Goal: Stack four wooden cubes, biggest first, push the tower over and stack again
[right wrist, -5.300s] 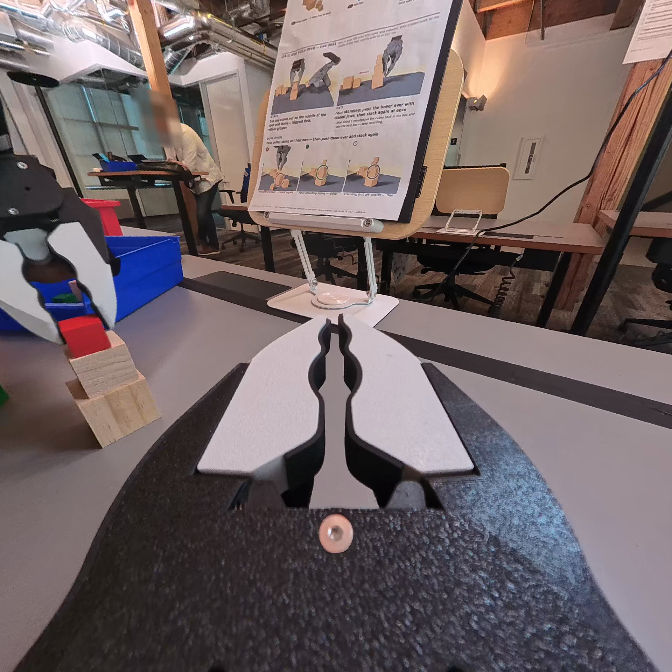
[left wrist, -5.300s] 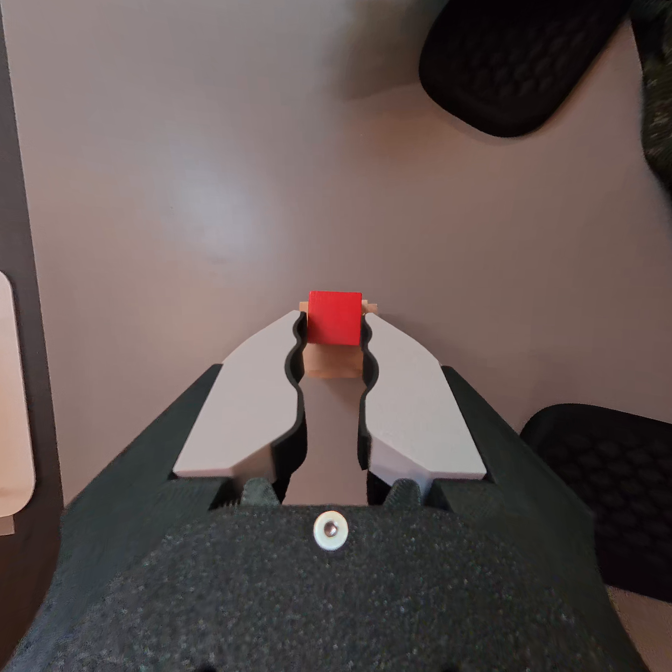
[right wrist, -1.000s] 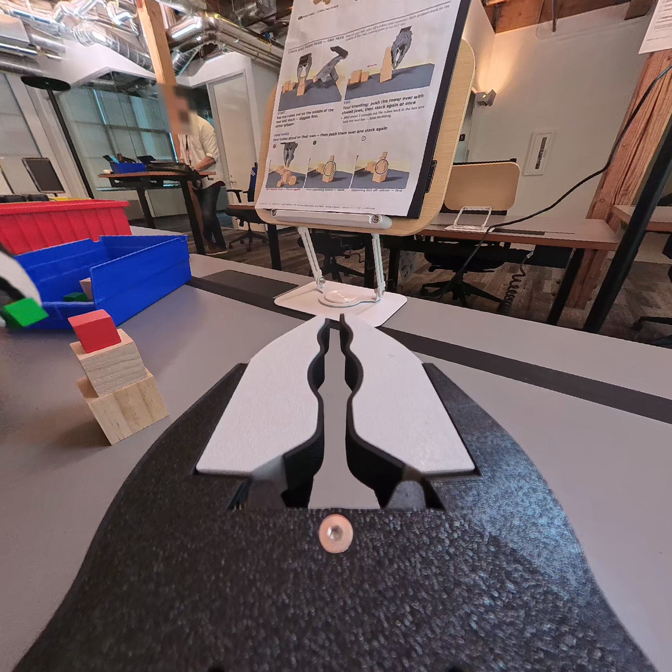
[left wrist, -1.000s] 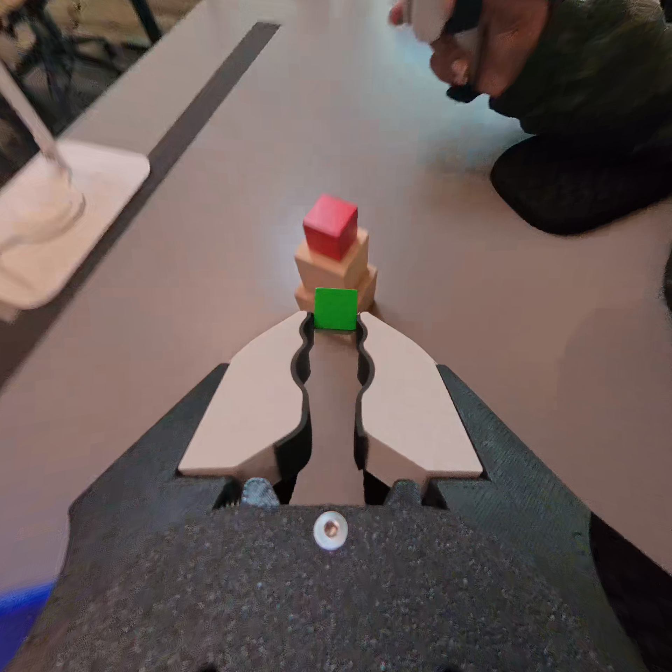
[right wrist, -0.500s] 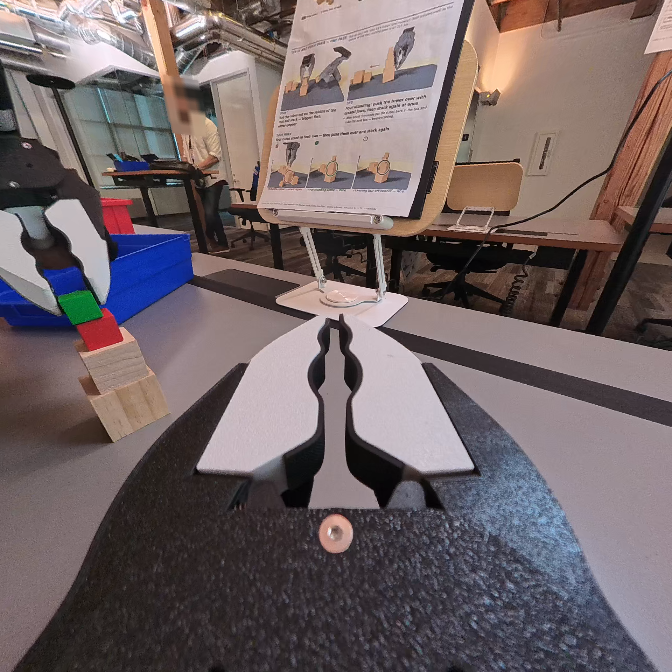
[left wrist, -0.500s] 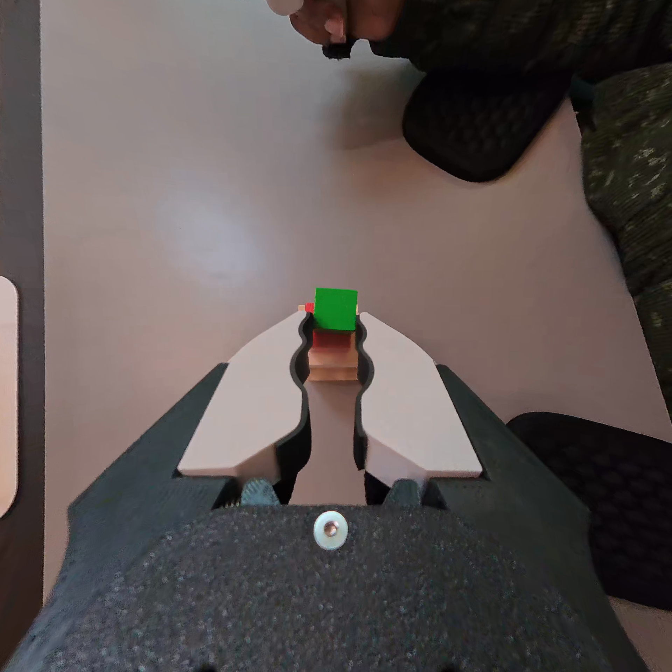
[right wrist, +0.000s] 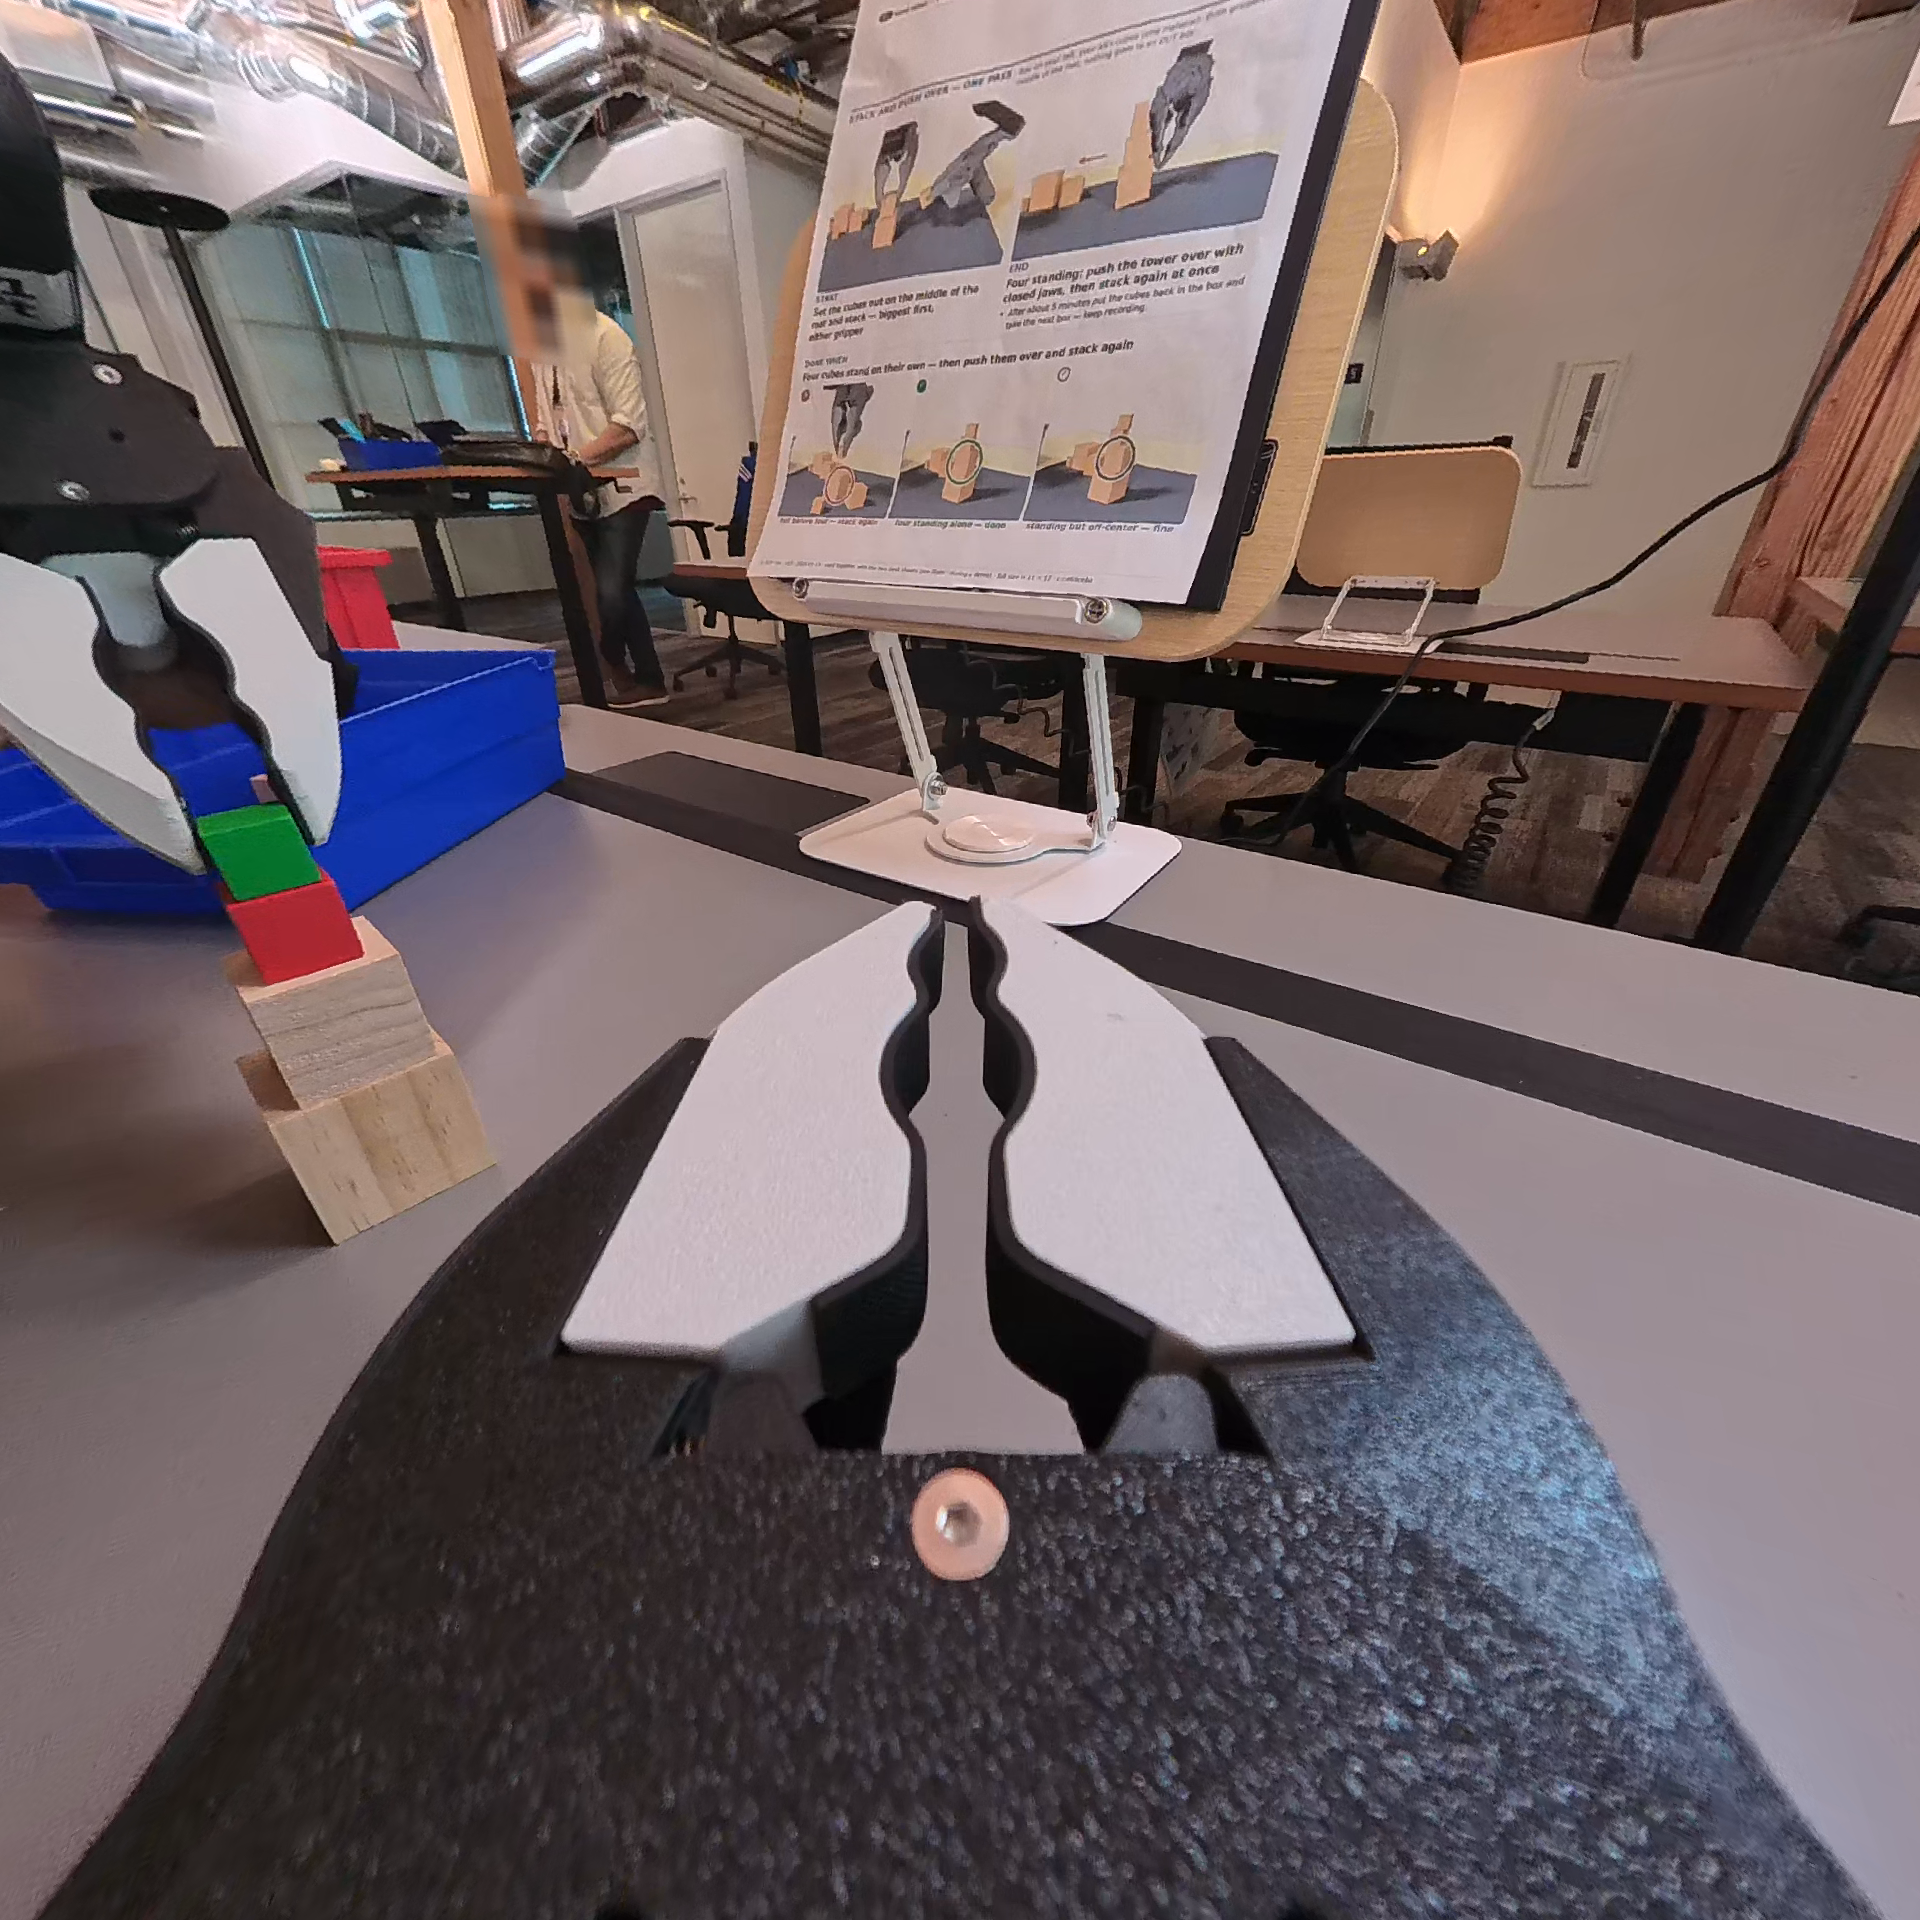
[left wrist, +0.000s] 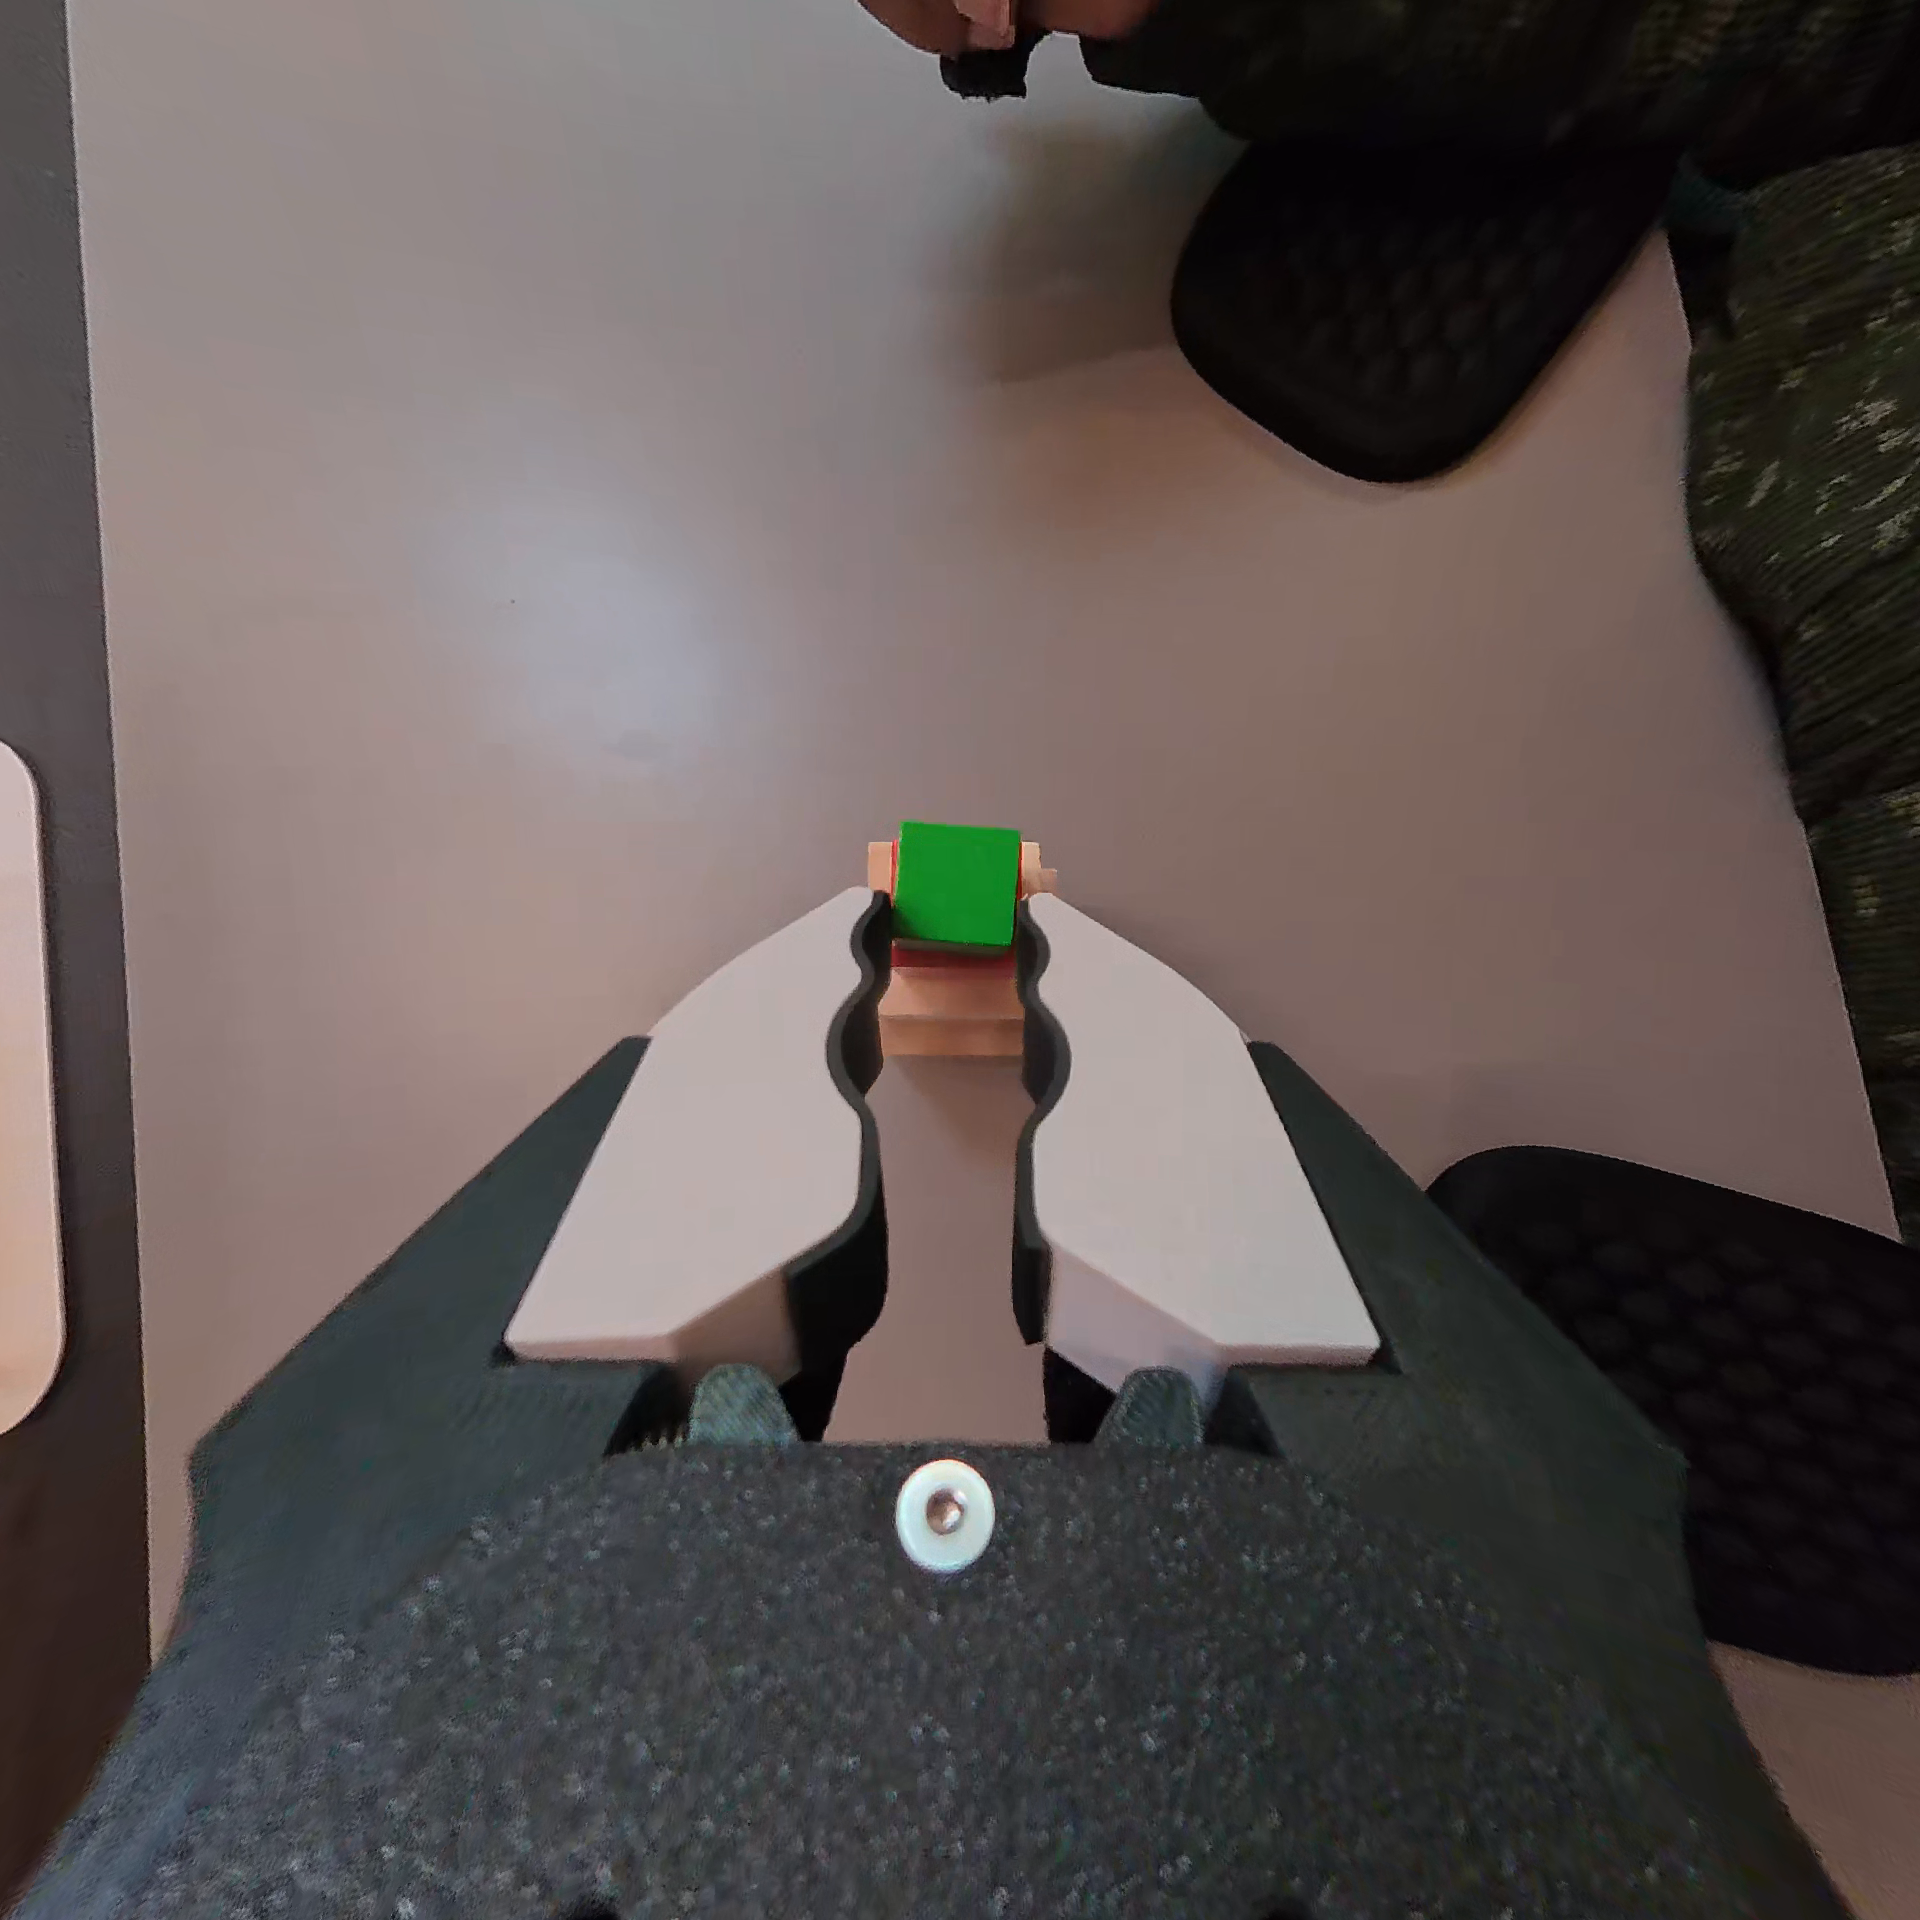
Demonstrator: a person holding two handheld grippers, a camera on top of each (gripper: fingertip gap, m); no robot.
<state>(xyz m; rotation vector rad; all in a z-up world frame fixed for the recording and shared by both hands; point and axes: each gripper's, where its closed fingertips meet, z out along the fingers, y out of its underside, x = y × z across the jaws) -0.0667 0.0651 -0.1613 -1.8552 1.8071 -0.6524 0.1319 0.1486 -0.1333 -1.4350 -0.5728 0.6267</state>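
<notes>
My left gripper point(left wrist: 954, 904) points straight down and is shut on a green cube point(left wrist: 956, 883), with both pads against its sides. The cube rests on a red cube point(left wrist: 945, 958), which tops two stacked wooden cubes point(left wrist: 951, 1013). The right wrist view shows the same tower at the left: the green cube point(right wrist: 258, 854) between the left gripper's fingertips point(right wrist: 312, 800), the red cube point(right wrist: 293, 928), a small wooden cube point(right wrist: 338, 1013) and a bigger one point(right wrist: 374, 1143). My right gripper point(right wrist: 956, 914) lies low over the grey table point(right wrist: 1558, 1299), to the right of the tower, shut with nothing between its fingers.
A blue bin point(right wrist: 447, 748) and a red bin point(right wrist: 353, 592) stand behind the tower. A stand with a printed sheet point(right wrist: 1039, 312) rests on a white base point(right wrist: 987, 842). A person's sleeve point(left wrist: 1818, 520) and two black pads point(left wrist: 1382, 291) point(left wrist: 1714, 1403) lie to the right. The grippers' ends are close to 20 cm from one another.
My left gripper swung over the tower with the green cube and lowered it onto the red cube. Five seconds ago it held the red cube there. My right gripper has stayed still.
</notes>
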